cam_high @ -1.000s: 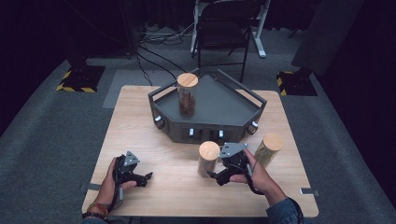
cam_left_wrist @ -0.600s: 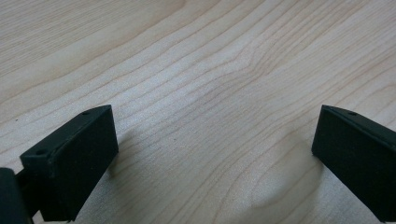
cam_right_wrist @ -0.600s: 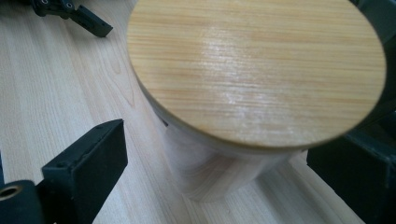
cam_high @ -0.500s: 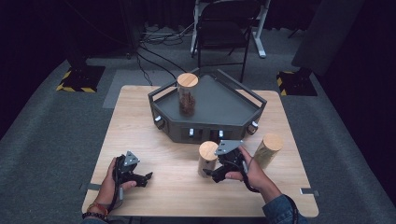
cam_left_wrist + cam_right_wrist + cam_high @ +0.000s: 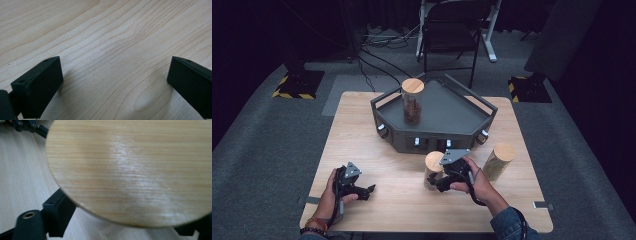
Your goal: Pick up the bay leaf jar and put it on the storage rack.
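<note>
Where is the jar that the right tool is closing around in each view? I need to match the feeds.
High view: jar stands front of centre, just before the tray, at the right tool.
Left gripper view: not in it; bare tabletop.
Right gripper view: its wooden lid looms between the jaws.
Shared landmark: the tabletop's pale wood grain.

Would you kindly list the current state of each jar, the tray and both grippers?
Wooden-lidded jar nearest the right gripper: upright, lidded, between the jaws.
Wooden-lidded jar on the dark grey tray: upright, lidded.
Third wooden-lidded jar: tilted, lidded.
Dark grey tray: level.
Left gripper: open.
Right gripper: around the jar; grip unclear.
</note>
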Motion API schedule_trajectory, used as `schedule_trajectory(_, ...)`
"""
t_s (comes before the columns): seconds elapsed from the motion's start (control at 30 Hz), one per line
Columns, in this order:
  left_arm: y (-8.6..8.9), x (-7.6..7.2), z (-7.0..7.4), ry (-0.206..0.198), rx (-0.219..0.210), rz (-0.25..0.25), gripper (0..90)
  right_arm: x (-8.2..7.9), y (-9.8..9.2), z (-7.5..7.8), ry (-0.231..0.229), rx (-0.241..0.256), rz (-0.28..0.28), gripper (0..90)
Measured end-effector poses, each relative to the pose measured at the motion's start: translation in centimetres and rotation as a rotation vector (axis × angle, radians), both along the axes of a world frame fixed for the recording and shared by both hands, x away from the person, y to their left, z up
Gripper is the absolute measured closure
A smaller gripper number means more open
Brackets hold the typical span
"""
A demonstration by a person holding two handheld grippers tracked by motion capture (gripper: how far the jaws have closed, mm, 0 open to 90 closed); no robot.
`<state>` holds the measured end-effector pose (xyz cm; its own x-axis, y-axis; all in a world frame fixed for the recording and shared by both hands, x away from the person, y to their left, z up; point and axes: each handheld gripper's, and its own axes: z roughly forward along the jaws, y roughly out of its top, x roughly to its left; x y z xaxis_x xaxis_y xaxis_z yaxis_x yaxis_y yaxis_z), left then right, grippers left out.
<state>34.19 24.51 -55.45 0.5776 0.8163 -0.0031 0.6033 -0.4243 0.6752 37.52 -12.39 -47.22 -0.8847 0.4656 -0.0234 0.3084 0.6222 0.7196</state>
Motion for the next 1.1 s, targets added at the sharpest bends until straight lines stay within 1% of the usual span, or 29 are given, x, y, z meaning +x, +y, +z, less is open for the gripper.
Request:
schedule_trajectory(0.13, 0.00, 0.00, 0.00, 0.000, 0.000, 0.000, 0.0, 0.06, 0.05, -0.12, 0.002, 0.006, -0.003, 24.4)
schedule_trajectory(0.23, 0.00, 0.00, 0.00, 0.000, 0.000, 0.000, 0.0, 0.03, 0.12, -0.16, -0.005, 0.005, -0.004, 24.5)
schedule_trajectory(0.43, 0.01, 0.00, 0.00, 0.000, 0.000, -0.001, 0.0, 0.05, 0.07, -0.12, -0.003, 0.007, -0.001, 24.8)
schedule_trajectory(0.6, 0.03, 0.00, 0.00, -0.001, 0.001, -0.002, 0.0, 0.10, -0.07, -0.13, 0.001, 0.019, 0.004, 25.1)
schedule_trajectory(0.77, 0.02, -0.01, 0.00, -0.001, 0.000, -0.002, 0.0, 0.05, 0.00, 0.02, -0.010, 0.007, 0.023, 25.2)
schedule_trajectory(0.93, 0.02, -0.02, 0.00, 0.000, -0.001, -0.002, 0.0, 0.24, -0.09, 0.06, 0.001, 0.013, 0.025, 25.3)
schedule_trajectory(1.1, 0.02, -0.01, 0.00, 0.000, 0.000, -0.002, 0.0, 0.32, -0.18, 0.46, 0.006, 0.020, 0.023, 25.3)
